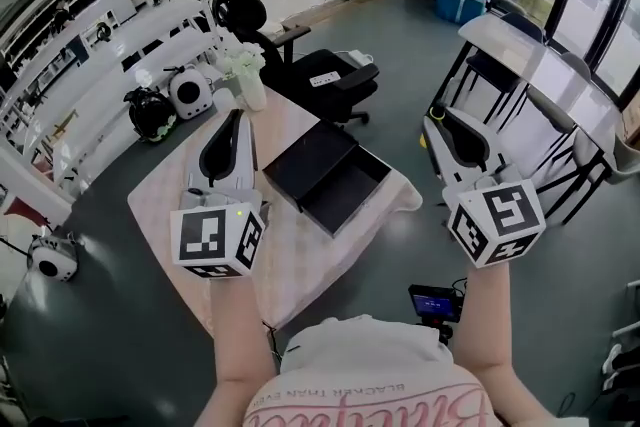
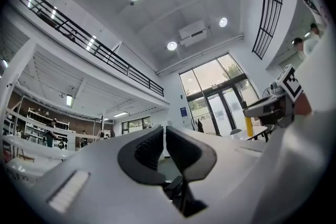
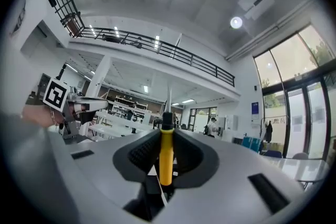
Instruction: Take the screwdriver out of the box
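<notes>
My right gripper [image 1: 441,118] is raised to the right of the table, off its edge, and is shut on the screwdriver [image 1: 437,113]. In the right gripper view the screwdriver [image 3: 166,157] has a yellow handle with a black collar, and it stands upright between the pads [image 3: 143,152] with its thin metal shaft pointing up. The black box [image 1: 322,165] lies open on the table, with nothing visible inside it. My left gripper [image 1: 234,118] hovers over the table left of the box. Its jaws [image 2: 164,138] are shut with nothing between them.
The table [image 1: 170,205] wears a pale pink cloth, and a vase of white flowers [image 1: 245,75] stands at its far edge. A black office chair [image 1: 320,75] sits behind it. A white desk [image 1: 530,55] is at the right, and a small screen device [image 1: 435,302] lies on the floor.
</notes>
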